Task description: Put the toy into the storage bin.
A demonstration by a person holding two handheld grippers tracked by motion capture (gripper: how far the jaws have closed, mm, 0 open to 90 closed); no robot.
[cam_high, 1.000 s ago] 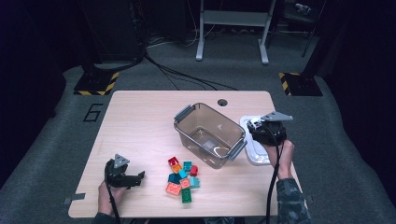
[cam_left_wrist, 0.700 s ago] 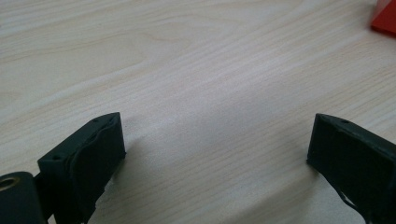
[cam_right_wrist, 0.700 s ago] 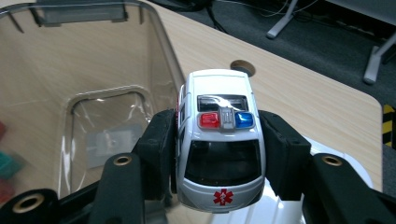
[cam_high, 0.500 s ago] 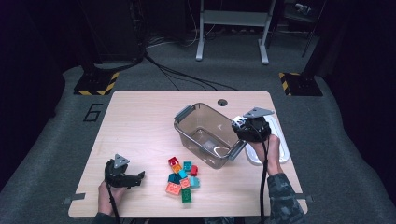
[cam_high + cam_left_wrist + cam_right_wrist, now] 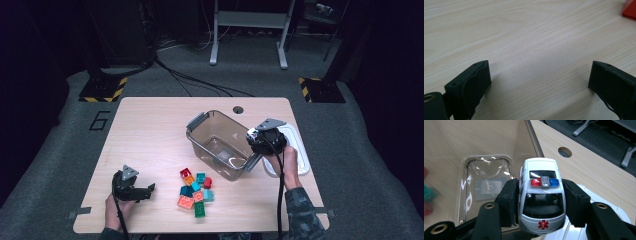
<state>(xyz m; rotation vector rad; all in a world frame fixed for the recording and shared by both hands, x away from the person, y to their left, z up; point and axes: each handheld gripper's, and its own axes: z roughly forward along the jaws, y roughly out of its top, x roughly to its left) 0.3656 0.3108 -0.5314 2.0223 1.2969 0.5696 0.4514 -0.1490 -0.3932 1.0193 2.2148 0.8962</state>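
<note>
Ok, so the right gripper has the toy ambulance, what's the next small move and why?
Probably carry it a little further over the clear bin and lower it. The right gripper clamps the toy ambulance just at the bin's near rim, and the bin stands empty.

Table (image 5: pixel 150 130): the left half, from the far left corner down to the near edge, is bare wood and passable throughout. The left gripper (image 5: pixel 539 82) rests near the near left corner, jaws wide apart over bare wood. A cluster of bricks (image 5: pixel 195 189) blocks the middle of the near edge. The clear bin (image 5: pixel 220 145) stands at centre-right, its walls barring level passage; its open top is free. The right gripper (image 5: pixel 540 202), clamped on a toy car (image 5: pixel 541 195), sits at the bin's right rim. A white lid (image 5: pixel 295 150) occupies the right edge.
</note>
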